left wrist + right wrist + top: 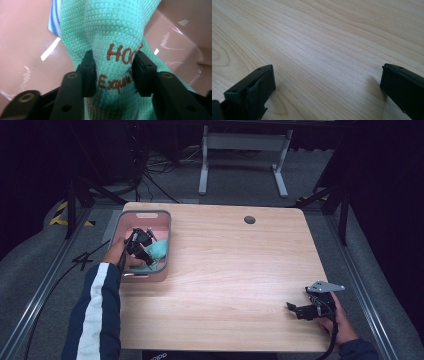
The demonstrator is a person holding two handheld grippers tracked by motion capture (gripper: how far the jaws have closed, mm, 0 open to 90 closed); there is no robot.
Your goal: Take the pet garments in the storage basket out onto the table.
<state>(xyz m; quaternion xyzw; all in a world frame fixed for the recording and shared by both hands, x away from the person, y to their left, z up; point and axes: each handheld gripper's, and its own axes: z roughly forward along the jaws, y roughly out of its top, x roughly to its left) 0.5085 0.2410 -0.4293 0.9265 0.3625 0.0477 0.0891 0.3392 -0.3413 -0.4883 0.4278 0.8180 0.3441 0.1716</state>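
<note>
A pale wooden table (225,270) is seen from above, with a pink plastic basket (167,245) standing at its far left corner; every place here is given from that basket. Inside the basket lies a mint-green knitted cloth (159,251) with brown stitched lettering. The left gripper (141,251), held by a hand in a dark sleeve with a white stripe, reaches down into the basket from its near side. In the left gripper view its two black jaws are pressed against either side of a raised fold of the cloth (117,37), pinching it, with the lettering bunched between the pads (88,72). The fold's long axis runs straight ahead between the jaws, from the gripper toward the basket's far wall. A sliver of blue-and-white striped fabric (53,22) peeks out beside the cloth, against the basket's floor. The right gripper (300,310) is well apart from the basket, at the table's near right corner, and its jaws stand wide apart over bare wood with nothing between them (327,82). The left hand is therefore by far the nearer one, and judging from this, the coming move is a straight lift of the cloth up and clear of the basket's rim.
</note>
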